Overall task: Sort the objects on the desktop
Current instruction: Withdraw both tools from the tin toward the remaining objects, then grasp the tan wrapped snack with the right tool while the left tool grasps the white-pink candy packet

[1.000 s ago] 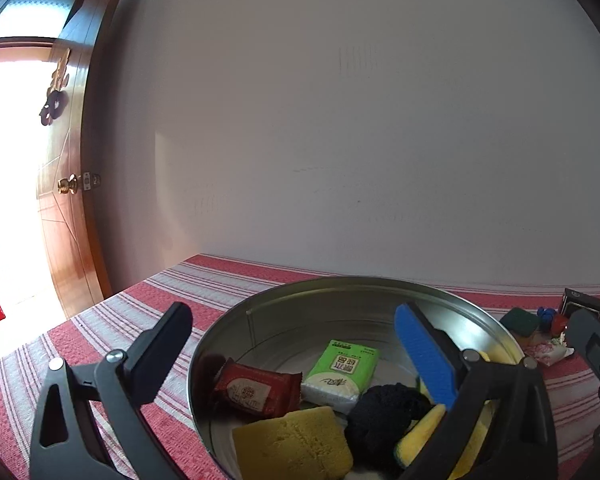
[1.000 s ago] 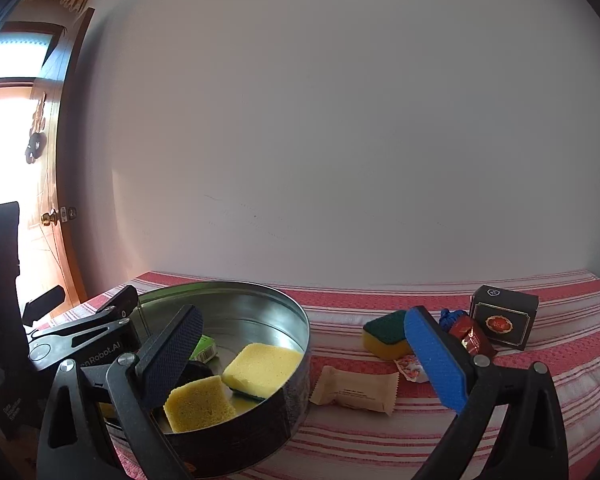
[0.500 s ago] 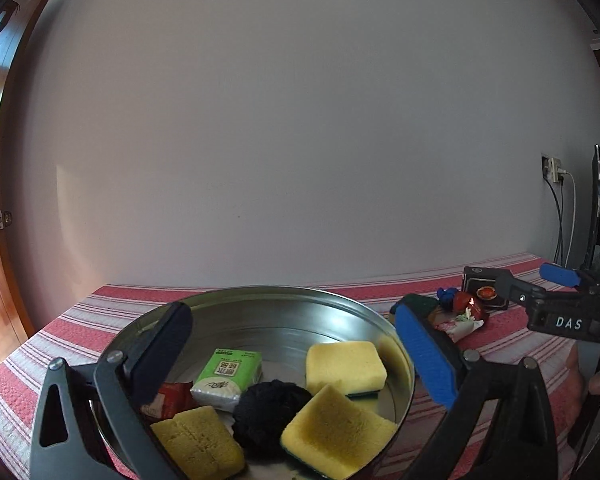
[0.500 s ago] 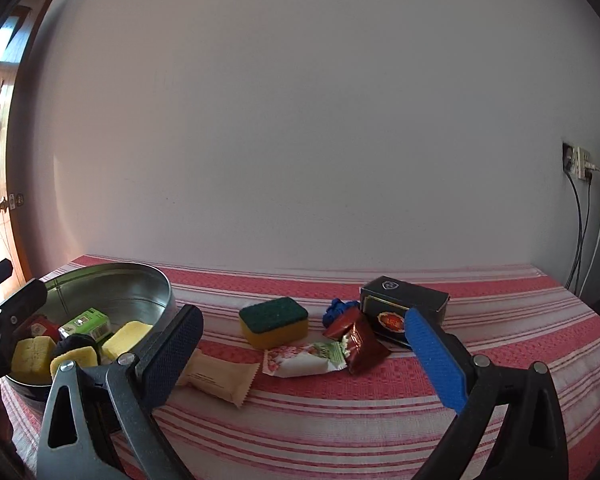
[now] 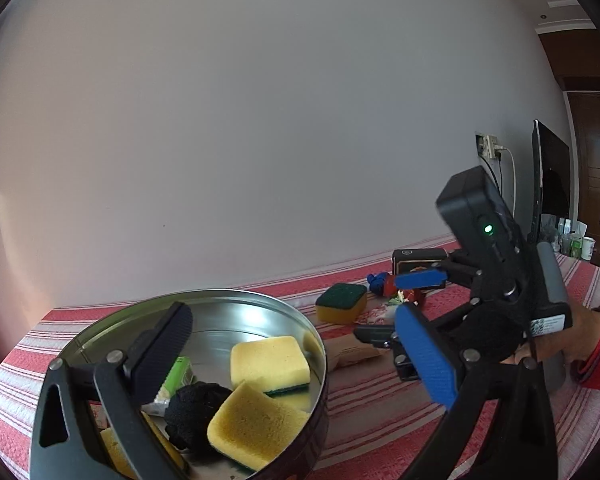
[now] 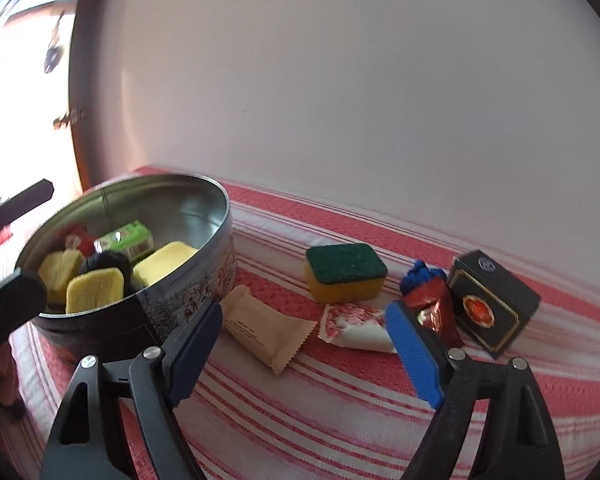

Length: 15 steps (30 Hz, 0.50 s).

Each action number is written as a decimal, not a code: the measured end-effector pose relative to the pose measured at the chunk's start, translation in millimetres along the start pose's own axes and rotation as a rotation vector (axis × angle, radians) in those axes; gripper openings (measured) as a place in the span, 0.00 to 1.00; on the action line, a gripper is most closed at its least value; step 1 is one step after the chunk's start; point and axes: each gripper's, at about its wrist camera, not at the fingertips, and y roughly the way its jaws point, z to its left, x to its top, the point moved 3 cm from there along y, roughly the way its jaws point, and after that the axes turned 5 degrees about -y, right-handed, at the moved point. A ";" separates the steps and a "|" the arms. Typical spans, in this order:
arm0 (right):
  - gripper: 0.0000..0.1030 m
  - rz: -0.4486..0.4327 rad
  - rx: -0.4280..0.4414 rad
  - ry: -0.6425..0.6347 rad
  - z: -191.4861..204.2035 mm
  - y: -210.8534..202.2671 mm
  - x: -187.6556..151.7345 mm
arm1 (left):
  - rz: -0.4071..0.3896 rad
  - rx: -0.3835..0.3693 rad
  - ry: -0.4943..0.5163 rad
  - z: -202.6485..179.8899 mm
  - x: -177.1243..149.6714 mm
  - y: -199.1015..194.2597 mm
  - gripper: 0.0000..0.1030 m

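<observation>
A round metal tin (image 6: 204, 208) (image 5: 260, 300) on the striped cloth holds yellow sponges (image 5: 268, 364), a black ball (image 5: 192, 404), a green pack (image 6: 128, 240) and a red packet (image 6: 78, 240). On the cloth beside it lie a beige packet (image 6: 264, 328), a green-topped sponge (image 6: 344, 272) (image 5: 342, 302), a white-and-red wrapper (image 6: 356, 324), a red foil packet (image 6: 434, 312), a blue thing (image 6: 420, 274) and a black box (image 6: 492, 304). My left gripper (image 5: 296, 356) is open and empty over the tin. My right gripper (image 6: 304, 352) (image 5: 404, 304) is open and empty above the beige packet.
A red-and-white striped cloth (image 6: 340, 420) covers the table, which meets a plain wall behind. A wooden door (image 6: 74, 120) stands at the left. A wall socket with cables (image 5: 490, 148) and a dark screen (image 5: 550, 184) are at the far right.
My left gripper has swung right, so the loose items and right gripper now show. My right gripper has dropped lower and closer, tilting toward the beige packet. Both stay open.
</observation>
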 end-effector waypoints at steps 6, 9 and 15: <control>0.68 0.126 0.153 -0.163 14.1 45.1 6.9 | 0.017 0.011 -0.050 11.0 -0.6 2.5 1.00; 0.68 0.187 0.210 -0.225 14.7 64.1 4.9 | 0.024 0.014 -0.065 14.5 -0.4 2.6 1.00; 0.67 0.230 0.296 -0.212 11.0 83.2 1.0 | 0.033 0.016 -0.055 13.4 0.5 -1.0 1.00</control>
